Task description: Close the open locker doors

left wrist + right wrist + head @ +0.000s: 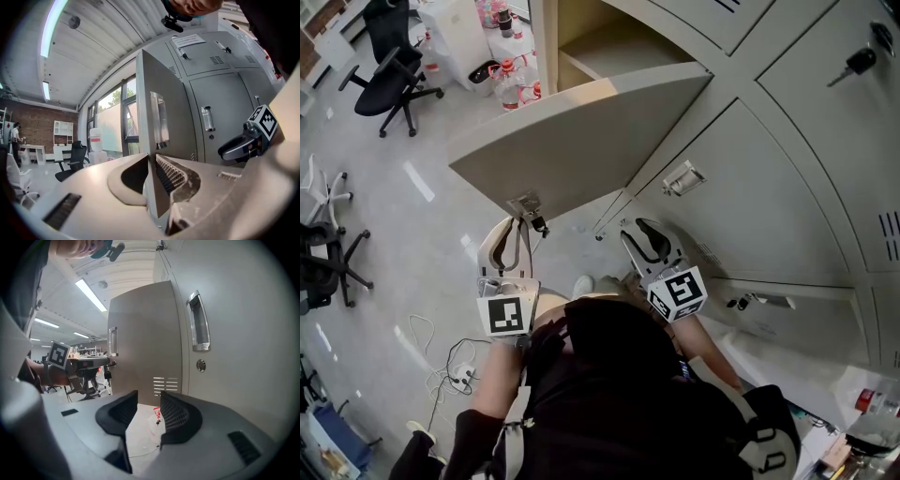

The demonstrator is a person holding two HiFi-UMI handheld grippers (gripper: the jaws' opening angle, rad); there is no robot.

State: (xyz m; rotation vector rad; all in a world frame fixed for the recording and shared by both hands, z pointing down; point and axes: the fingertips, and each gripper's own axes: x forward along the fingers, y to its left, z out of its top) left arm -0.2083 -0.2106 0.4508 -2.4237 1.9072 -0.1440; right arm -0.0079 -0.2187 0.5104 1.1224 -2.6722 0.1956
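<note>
Right now the locker bank [787, 187] fills everything ahead of both tools. One door [581, 131] stands swung out from it, directly ahead of my left tool [517, 225], with the open compartment [609, 42] beyond the door, further from me. To the right of that door, facing my right tool [643, 232], is a closed door [234, 357].

On the floor [394, 216] off to the left of the left tool sits a black office chair [389, 80], well apart from it, and red-capped bottles [511, 84] stand near the open compartment.

My left tool is clamped on the free edge of the open door. In the left gripper view the thin metal edge runs straight up between the two pads, which sit against it on either side. My right tool is parted about halfway and has hold of nothing. Only bare floor shows in the gap, and the closed door lies just to the right of its jaws; I cannot tell whether it touches.

Above the right tool on that closed door is a recessed handle [199, 322] with a round lock [201, 365] below it. Vent slots [165, 383] show low on the open door, just above the jaws. A key [853, 64] hangs in a locker far to the upper right of the right tool.
</note>
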